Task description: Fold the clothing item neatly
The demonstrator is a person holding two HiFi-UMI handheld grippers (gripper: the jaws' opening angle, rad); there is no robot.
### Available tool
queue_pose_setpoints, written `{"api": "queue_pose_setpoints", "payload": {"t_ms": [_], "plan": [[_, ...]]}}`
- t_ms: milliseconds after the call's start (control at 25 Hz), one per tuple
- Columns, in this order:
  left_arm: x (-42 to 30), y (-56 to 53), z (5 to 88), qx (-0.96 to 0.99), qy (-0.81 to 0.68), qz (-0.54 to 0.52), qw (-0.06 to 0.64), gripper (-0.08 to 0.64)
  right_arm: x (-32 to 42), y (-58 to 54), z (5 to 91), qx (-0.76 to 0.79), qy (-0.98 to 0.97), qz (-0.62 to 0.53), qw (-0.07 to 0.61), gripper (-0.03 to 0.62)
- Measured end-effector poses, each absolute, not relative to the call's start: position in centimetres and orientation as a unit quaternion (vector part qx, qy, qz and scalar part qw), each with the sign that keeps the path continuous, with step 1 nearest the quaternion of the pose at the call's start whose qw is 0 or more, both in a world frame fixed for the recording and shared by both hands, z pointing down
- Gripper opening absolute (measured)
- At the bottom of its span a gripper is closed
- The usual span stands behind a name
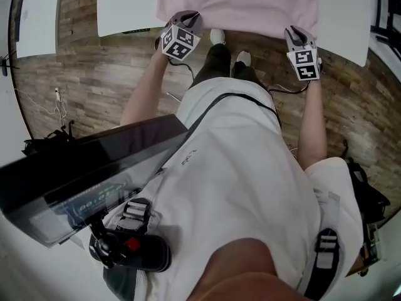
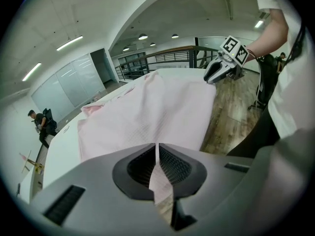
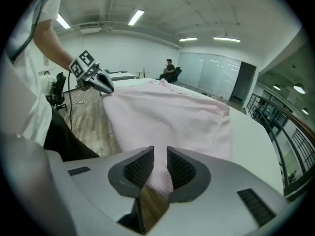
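At the table (image 1: 125,8) edge, the left gripper (image 1: 186,19) is clenching a hem corner of the limp pink garment (image 1: 238,5); the right gripper (image 1: 299,36) is straddling another, released.

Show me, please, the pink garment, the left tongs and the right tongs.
pink garment (image 1: 238,5): head view, middle of its flat cloth.
left tongs (image 1: 188,17): head view, between the tips.
right tongs (image 1: 297,34): head view, between the tips.

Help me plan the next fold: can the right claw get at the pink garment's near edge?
Probably yes: the right claw is open with the pink garment's edge between its pads; nothing else is in the way.
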State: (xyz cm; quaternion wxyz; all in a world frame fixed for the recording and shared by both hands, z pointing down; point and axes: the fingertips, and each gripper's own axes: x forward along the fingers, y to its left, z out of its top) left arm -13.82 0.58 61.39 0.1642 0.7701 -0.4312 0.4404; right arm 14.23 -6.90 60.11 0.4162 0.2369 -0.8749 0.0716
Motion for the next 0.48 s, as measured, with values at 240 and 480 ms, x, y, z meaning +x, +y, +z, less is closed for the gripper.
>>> {"api": "queue_pose_setpoints", "payload": {"t_ms": [240, 480], "plan": [[-12.6, 3.0, 62.0, 0.769, -0.351, 0.522, 0.114, 0.171, 11.4, -3.5, 60.5, 0.128, -0.879, -0.008, 0.460, 0.167], [-12.2, 3.7, 64.6, 0.749, -0.319, 0.579, 0.051, 0.187, 12.7, -2.8, 63.4, 0.096, -0.843, -0.071, 0.525, 0.197]]}}
